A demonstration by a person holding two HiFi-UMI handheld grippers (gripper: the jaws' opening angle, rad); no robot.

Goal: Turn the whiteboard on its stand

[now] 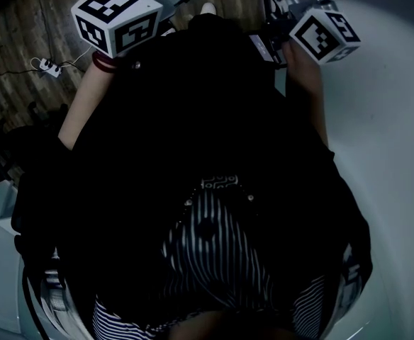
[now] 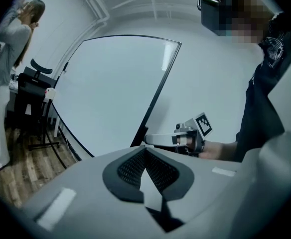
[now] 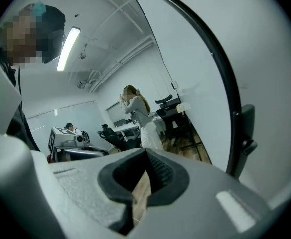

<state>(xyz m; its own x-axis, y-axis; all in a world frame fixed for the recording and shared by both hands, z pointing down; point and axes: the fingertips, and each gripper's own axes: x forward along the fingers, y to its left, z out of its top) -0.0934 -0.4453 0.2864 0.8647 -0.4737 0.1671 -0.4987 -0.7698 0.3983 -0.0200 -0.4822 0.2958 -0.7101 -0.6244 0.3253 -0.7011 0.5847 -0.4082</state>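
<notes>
From above, your left gripper [image 1: 115, 16] and right gripper [image 1: 324, 35] reach forward. In the left gripper view, its jaws sit closed and empty, with the whiteboard [image 2: 110, 93] standing just ahead. In the right gripper view, those jaws are closed on nothing, the whiteboard close at right.

Your head camera looks steeply down over your own body. The left claw [image 2: 145, 169] camera sits close to the whiteboard [image 2: 110, 93] and faces your right claw [image 2: 153, 139]. The right claw camera looks back along the same board toward the left claw. These 2 views share the board and a standing person [image 2: 6, 83].
</notes>
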